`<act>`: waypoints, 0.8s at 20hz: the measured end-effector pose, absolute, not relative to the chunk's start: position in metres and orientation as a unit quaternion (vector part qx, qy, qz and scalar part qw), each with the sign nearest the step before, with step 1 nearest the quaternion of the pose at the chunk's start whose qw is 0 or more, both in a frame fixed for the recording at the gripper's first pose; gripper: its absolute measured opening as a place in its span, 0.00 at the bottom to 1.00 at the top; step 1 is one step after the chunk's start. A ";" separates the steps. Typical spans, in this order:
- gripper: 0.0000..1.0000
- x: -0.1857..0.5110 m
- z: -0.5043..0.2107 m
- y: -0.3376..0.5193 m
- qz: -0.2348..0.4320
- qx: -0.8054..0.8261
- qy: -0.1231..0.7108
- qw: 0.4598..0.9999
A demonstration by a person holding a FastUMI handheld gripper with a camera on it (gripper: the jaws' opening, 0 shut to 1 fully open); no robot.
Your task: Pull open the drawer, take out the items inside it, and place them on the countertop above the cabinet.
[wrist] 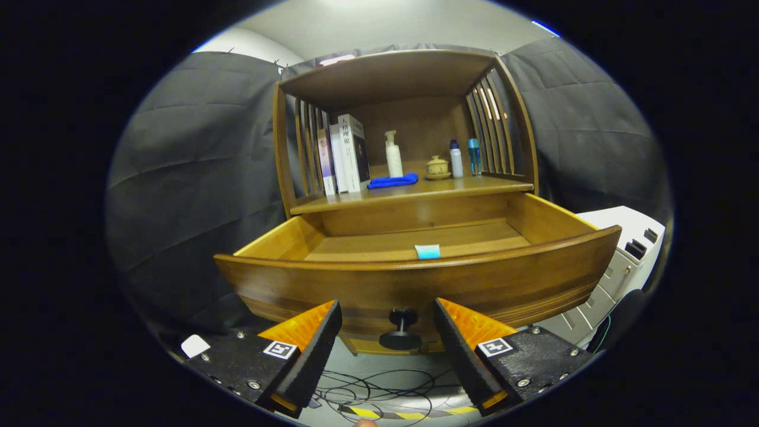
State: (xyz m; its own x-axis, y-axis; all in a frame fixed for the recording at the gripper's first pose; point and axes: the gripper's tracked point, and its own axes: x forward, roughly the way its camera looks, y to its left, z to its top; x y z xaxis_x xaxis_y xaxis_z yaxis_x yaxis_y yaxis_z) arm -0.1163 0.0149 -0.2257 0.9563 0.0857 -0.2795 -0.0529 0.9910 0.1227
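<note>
- Dark cloth walls close in around a wooden cabinet [409, 118], and we face it head-on with a white unit [622, 249] off to its right and loose cables [379, 394] on the floor below.
- We see the drawer [415, 279] already pulled well out, its black knob [401, 329] sitting between the fingers of our tool [386, 350].
- Our tool's fingers stand apart, touching neither the knob nor the drawer front; nothing is held.
- Inside the drawer we can make out one small light-blue item [427, 251] lying on the floor of it, near the front wall and about the middle; the front wall may hide more.
- The worktop [450, 187] above the drawer carries books [344, 154], a white pump bottle [393, 155], a blue cloth [392, 181], a small lidded pot [437, 167] and two slim bottles [465, 158].
- We judge the opening step done and the taking-out step now in hand.
- Next we would need to lift the tool over the front wall, tip down onto the light-blue item, and close on it; it looks thin and flat, so a grip by its edges may be fiddly.
- For setting it down, the bare strip of worktop ahead of the cloth looks the safest spot.
</note>
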 end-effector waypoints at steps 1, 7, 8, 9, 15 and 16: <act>0.95 -0.114 -0.214 0.013 0.031 0.059 0.136 0.989; 0.95 -0.093 -0.171 -0.007 0.004 0.051 0.135 0.989; 0.95 -0.089 -0.167 -0.014 -0.005 0.043 0.140 0.989; 0.95 -0.083 -0.162 -0.020 -0.013 0.035 0.142 0.989; 0.95 -0.033 -0.118 -0.026 -0.034 0.060 0.130 0.989; 0.95 -0.025 -0.115 -0.031 -0.041 0.059 0.134 0.988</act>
State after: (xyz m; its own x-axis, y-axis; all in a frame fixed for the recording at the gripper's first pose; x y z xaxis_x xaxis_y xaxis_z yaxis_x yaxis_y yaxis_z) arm -0.0252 -0.0311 -0.1150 0.9606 -0.0649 -0.2702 0.0967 0.9896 0.1061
